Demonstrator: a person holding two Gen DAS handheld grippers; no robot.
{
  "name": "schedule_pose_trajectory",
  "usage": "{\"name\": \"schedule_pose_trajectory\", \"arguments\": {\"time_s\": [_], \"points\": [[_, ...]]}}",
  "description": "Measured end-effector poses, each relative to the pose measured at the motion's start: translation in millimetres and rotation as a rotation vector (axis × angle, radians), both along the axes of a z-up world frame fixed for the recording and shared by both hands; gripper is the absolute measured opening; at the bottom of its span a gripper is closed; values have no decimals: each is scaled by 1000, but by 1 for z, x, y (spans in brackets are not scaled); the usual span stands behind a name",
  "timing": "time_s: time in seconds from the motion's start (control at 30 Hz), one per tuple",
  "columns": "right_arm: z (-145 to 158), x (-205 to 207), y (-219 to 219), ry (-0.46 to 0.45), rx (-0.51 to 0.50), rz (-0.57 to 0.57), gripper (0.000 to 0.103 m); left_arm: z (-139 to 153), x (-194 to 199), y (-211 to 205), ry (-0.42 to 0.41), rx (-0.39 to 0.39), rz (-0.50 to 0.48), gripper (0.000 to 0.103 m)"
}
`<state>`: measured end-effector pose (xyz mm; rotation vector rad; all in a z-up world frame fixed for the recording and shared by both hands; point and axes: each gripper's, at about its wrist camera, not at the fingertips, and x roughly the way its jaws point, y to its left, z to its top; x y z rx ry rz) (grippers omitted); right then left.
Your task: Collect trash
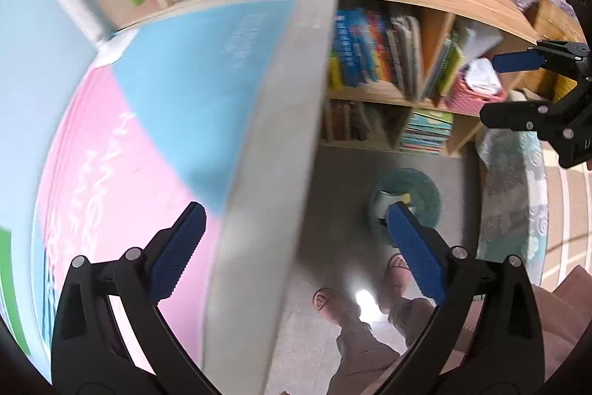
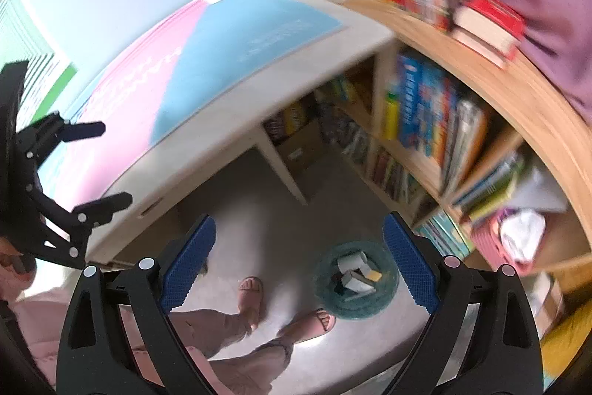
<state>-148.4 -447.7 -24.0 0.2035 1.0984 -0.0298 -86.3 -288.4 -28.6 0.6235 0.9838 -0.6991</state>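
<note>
Grey floor below a white desk forms the setting, with wooden bookshelves (image 2: pixel 462 69) behind. On that floor stands a teal wastebasket (image 2: pixel 357 280), near the foot of the lowest shelf and just beyond the person's sandalled feet (image 2: pixel 251 287). Inside it lie several discarded items: a pale paper roll or cup, folded paper or card and a yellow scrap; their exact nature is too blurred to tell. The left wrist view shows the same basket (image 1: pixel 407 210) partly behind one blue finger pad.

Neither tool carries anything. Left gripper (image 1: pixel 296 254) has its jaws spread wide, empty, held beside the front edge of the desk (image 1: pixel 266 195), whose top bears a pink and blue mat (image 1: pixel 166 91). Right gripper (image 2: pixel 299 261) is likewise spread and empty, held high above the floor and looking down on the basket.

Judged from this, some trash is already collected. No loose trash is evident on the desk or floor, though motion blur hides detail, so what remains cannot be settled.
</note>
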Motion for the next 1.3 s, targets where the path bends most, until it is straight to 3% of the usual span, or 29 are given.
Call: {"name": "schedule_pose_trajectory", "arguments": {"time_s": [0.73,1.07,1.3], "points": [[5,132,135,-8,32,436,91,8,38,137,47,-97,497,96],[1,160,187,-6,48,571,91,9,43,192,39,-126,717,96],[-2,172,217,-5,48,651,91,9,44,222,35,-167,821,96]]}}
